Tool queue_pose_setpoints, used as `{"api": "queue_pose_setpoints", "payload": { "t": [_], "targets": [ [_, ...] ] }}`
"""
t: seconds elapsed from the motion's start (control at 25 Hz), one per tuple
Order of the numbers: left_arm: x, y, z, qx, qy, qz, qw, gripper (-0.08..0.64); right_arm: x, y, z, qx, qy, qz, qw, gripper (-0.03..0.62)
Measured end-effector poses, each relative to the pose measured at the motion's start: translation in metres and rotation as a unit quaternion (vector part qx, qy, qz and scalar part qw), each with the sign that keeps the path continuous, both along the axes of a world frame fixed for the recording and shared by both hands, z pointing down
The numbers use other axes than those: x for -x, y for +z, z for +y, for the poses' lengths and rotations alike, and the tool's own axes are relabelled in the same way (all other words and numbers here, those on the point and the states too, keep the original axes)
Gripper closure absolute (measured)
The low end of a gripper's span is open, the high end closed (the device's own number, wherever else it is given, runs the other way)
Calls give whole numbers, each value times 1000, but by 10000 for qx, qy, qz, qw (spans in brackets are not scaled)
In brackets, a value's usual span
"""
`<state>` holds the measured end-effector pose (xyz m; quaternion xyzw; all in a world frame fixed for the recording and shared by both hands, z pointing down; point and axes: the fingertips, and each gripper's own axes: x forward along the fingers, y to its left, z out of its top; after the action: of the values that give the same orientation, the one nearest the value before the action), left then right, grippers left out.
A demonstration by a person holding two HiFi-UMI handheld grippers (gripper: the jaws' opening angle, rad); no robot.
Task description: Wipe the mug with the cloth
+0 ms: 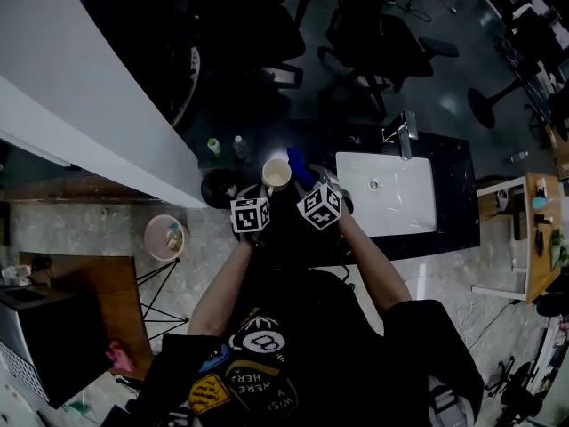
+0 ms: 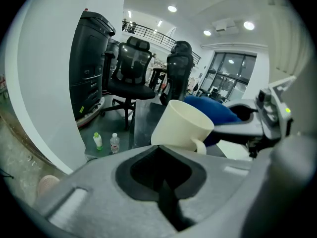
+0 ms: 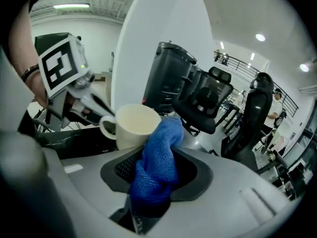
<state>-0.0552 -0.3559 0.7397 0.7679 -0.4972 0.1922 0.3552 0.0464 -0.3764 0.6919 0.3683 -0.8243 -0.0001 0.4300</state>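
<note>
A cream mug (image 1: 276, 174) is held up over the dark counter (image 1: 453, 163), tilted with its mouth facing up and away. My left gripper (image 1: 267, 190) is shut on it at the handle side; in the right gripper view its fingers (image 3: 94, 105) reach to the mug's handle (image 3: 107, 126). A blue cloth (image 3: 157, 162) is bunched between the jaws of my right gripper (image 1: 307, 185), which is shut on it. The cloth's top end rests against the mug's (image 3: 133, 125) right side near the rim. In the left gripper view the cloth (image 2: 213, 110) shows just behind the mug (image 2: 181, 125).
A white sink (image 1: 391, 205) with a faucet (image 1: 402, 132) lies to the right in the counter. Two small bottles (image 1: 214, 147) stand at the counter's back left, near a dark round object (image 1: 216, 188). Black office chairs (image 1: 373, 34) stand beyond. A pink bin (image 1: 166, 237) sits on the floor at left.
</note>
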Motion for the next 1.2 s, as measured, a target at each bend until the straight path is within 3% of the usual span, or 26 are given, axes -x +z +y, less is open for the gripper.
{"api": "queue_pose_setpoints", "payload": {
  "t": [0.16, 0.32, 0.44, 0.6, 0.72, 0.84, 0.92, 1.04, 1.08, 1.12, 1.2],
  "targets": [
    [-9, -1, 3, 196, -73, 128, 9997, 557, 22, 15, 59, 285, -300, -187, 9990, 445],
    [-27, -8, 9, 115, 325, 182, 9992, 557, 33, 20, 83, 359, -730, -208, 9965, 443],
    [-22, -18, 15, -79, 495, 162, 9986, 557, 0, -1, 56, 217, 85, -544, 9982, 445],
    [2, -26, 19, -143, 169, 306, 9993, 557, -56, -2, 11, 82, 1577, -1112, 9812, 445],
    [14, -29, 23, -194, 9, 340, 9992, 557, -74, 43, 4, 594, 2047, -1221, 9693, 443],
    [20, -38, 29, -283, -90, 454, 9985, 557, -85, 59, 13, 945, 2420, -1630, 9518, 381],
    [25, -50, 33, -431, -161, 559, 9974, 557, -95, 36, 17, 654, 2636, -2059, 9401, 309],
    [32, -76, 38, -770, -208, 631, 9948, 557, -103, -21, 37, -48, 2648, -2642, 9274, 304],
    [31, -88, 42, -936, -115, 574, 9939, 557, -101, -42, 48, -235, 2517, -2807, 9259, 335],
    [28, -104, 46, -1164, 58, 457, 9921, 557, -96, -62, 60, -408, 2350, -2932, 9258, 409],
    [18, -142, 55, -1772, 477, 139, 9829, 557, -88, -96, 80, -779, 2105, -3024, 9264, 525]
  ]
}}
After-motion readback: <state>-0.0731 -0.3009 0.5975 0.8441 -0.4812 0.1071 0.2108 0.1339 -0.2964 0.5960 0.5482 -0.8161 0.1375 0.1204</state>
